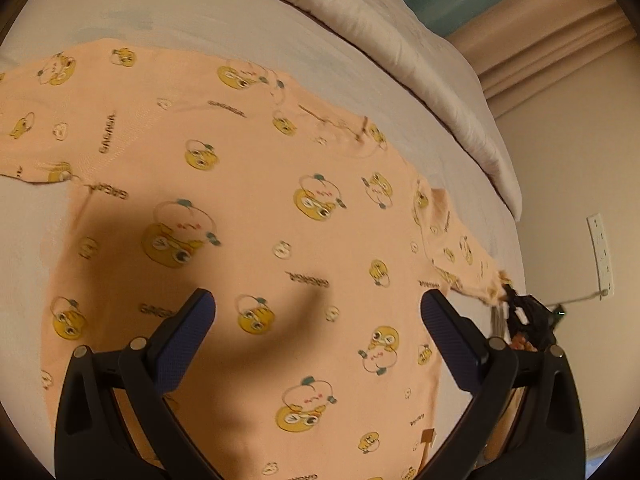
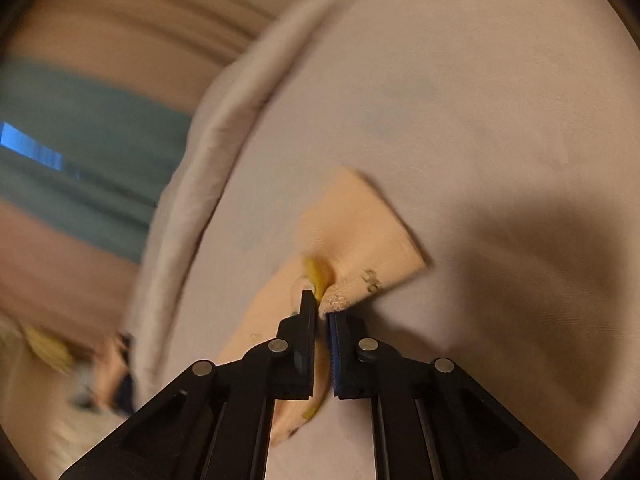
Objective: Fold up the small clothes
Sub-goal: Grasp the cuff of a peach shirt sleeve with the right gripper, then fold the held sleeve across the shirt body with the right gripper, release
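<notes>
Pale bedsheet (image 1: 208, 12) carries the peach printed baby shirt (image 1: 256, 184), spread flat; my right gripper (image 2: 322, 310) pinches its sleeve cuff (image 2: 360, 240), while my left gripper (image 1: 318, 308) gapes wide and empty above the body.

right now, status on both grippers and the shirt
Left gripper open, above the peach shirt, spread flat on the bed. Right gripper shut on the sleeve. Nothing in the way.
</notes>
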Demonstrator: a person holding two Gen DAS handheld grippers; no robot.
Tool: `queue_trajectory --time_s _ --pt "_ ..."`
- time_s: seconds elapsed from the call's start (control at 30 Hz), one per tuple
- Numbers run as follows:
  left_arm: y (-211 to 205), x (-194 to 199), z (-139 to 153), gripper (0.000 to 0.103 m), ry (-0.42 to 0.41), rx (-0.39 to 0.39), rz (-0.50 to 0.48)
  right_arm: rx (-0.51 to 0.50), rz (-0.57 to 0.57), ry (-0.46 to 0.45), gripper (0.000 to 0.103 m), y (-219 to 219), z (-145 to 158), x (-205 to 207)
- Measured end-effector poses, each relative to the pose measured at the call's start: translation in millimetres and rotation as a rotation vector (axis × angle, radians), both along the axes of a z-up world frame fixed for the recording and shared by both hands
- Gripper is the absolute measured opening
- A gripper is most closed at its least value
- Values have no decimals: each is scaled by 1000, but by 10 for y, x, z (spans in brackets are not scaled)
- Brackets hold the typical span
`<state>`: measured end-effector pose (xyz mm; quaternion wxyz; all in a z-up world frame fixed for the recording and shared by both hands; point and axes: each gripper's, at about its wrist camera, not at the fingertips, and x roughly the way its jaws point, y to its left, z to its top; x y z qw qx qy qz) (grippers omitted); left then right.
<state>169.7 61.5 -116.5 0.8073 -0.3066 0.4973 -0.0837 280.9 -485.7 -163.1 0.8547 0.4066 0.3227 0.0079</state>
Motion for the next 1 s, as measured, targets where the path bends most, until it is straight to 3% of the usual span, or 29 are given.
queue_trajectory --time_s 0.1,0.23,0.4,0.57,0.67,0.77,0.83,0.9,1.0 --pt "116 9 22 103 -6 -26 33 -171 133 -97 8 517 527 -84" --pt "260 -21 75 103 -8 -108 49 -412 352 -212 8 1580 1153 -264" --pt "435 -57 217 103 -48 -186 59 -571 571 -304 8 2800 1429 -459" --pt "766 -98 266 103 -79 -269 113 -732 687 -356 8 3871 1351 -355" --pt "954 -122 183 103 -72 -303 150 -863 734 -359 8 4415 1045 -377" --pt "1079 -104 32 103 -46 -339 172 -877 864 -339 11 4894 697 -462" --pt "1123 -89 -54 103 -32 -354 180 -867 966 -310 31 5102 496 -547" --pt "1139 -75 -122 103 -13 -357 183 -815 1035 -310 34 5116 445 -645" --pt "1112 -39 -144 103 -18 -394 146 -726 1046 -352 43 4753 641 -762"
